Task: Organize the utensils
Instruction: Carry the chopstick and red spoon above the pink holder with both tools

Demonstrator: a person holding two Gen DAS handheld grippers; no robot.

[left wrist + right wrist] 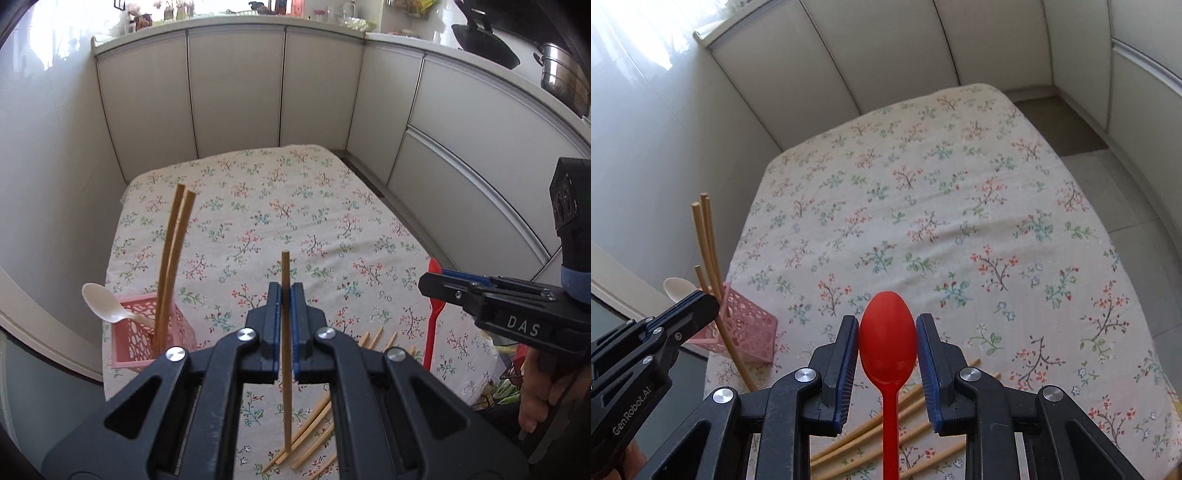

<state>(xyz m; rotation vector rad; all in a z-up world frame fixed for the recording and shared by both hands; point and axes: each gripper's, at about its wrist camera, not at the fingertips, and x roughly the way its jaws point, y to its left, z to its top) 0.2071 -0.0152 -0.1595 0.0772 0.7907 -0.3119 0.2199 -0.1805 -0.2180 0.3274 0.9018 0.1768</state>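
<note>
My left gripper point(285, 295) is shut on a single wooden chopstick point(286, 354), held upright above the floral tablecloth point(295, 206). My right gripper point(887, 325) is shut on the bowl of a red plastic spoon point(887, 332), whose handle hangs down between the fingers. A pink perforated basket point(147, 332) stands at the table's left edge; it holds two chopsticks point(173, 258) and a white spoon point(99, 301). Several loose chopsticks point(314, 432) lie on the cloth below both grippers. The right gripper with its red spoon point(432, 310) also shows at the right of the left wrist view.
White cabinet fronts point(236, 92) surround the table on the far and right sides. A counter above carries a black pan point(484, 40) and a steel pot point(561, 74). A hand point(543, 391) grips the right tool's handle.
</note>
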